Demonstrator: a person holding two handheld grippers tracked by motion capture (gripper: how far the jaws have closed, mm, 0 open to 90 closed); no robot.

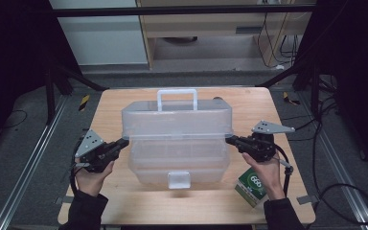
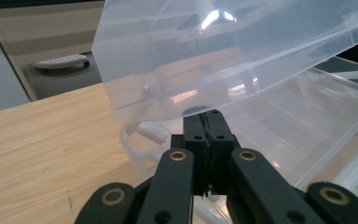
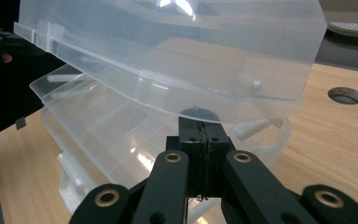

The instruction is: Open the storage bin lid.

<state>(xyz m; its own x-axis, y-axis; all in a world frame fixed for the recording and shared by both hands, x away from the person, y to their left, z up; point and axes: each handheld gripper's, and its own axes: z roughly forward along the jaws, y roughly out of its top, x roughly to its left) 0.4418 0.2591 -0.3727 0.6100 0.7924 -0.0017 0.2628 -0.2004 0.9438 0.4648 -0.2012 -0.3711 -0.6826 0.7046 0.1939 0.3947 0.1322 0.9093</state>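
On the worktop (image 1: 124, 201): one clear plastic storage box (image 1: 177, 139), one green carton (image 1: 252, 187) near the front right corner. Tongs: two, left (image 1: 124, 141) and right (image 1: 230, 140).

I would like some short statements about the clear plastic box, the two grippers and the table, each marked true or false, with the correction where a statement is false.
1. The clear plastic box has a white handle on its upper part. True.
2. The left gripper has its jaws wide open. False: the jaws are shut, with their tips under the edge of the box's raised upper part.
3. The right gripper meets the box at its right side. True.
4. The green and white carton lies inside the box. False: it lies on the table, near the right hand.
5. The upper part of the box lies flat and closed on the lower part. False: both gripper views show it tilted up, with a gap below.
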